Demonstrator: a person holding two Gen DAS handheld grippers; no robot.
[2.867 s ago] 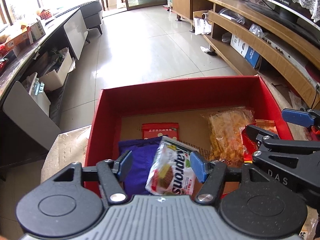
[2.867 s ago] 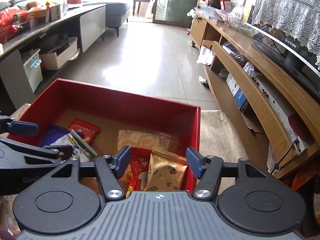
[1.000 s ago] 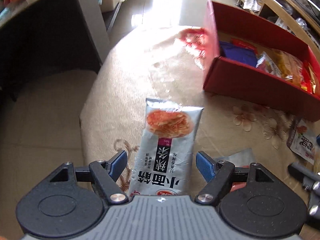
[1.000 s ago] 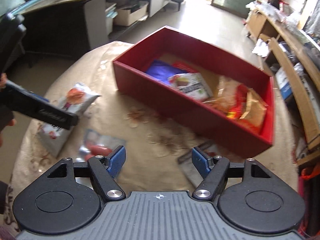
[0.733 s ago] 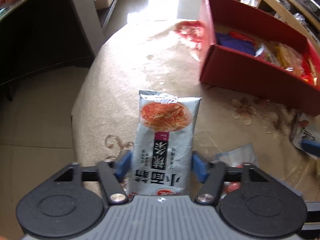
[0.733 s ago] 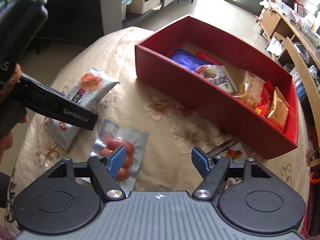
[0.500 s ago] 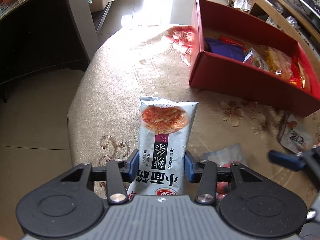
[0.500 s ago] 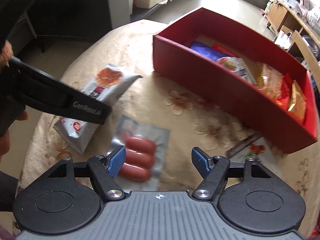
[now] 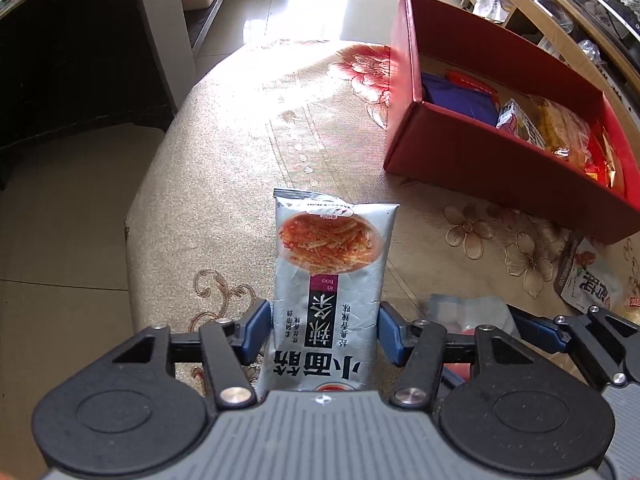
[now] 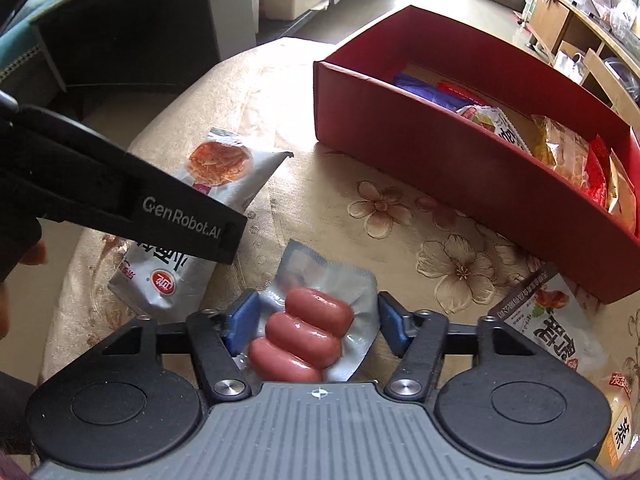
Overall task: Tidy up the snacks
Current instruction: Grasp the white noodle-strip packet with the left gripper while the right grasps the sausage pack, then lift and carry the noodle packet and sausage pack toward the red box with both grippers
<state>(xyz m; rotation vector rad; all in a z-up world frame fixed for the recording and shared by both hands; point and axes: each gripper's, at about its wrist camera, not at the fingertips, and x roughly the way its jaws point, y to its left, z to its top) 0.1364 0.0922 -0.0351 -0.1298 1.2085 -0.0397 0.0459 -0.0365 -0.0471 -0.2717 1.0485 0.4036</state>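
We're seeing a floral beige tablecloth (image 10: 400, 216) carrying a red box (image 10: 440, 128), a sausage pack (image 10: 316, 320), a silver noodle-snack pouch (image 9: 332, 276) and, probably, another snack packet (image 10: 552, 320).

A floral beige tablecloth (image 9: 248, 128) covers the table beside dark cabinets (image 10: 132, 20).

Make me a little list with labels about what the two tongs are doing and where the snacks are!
left tongs: shut on the silver noodle snack packet
right tongs: open around the sausage pack, not squeezing yet
red box: on the flowered tablecloth, already holding several snacks
leftover: white packet lying beside the box
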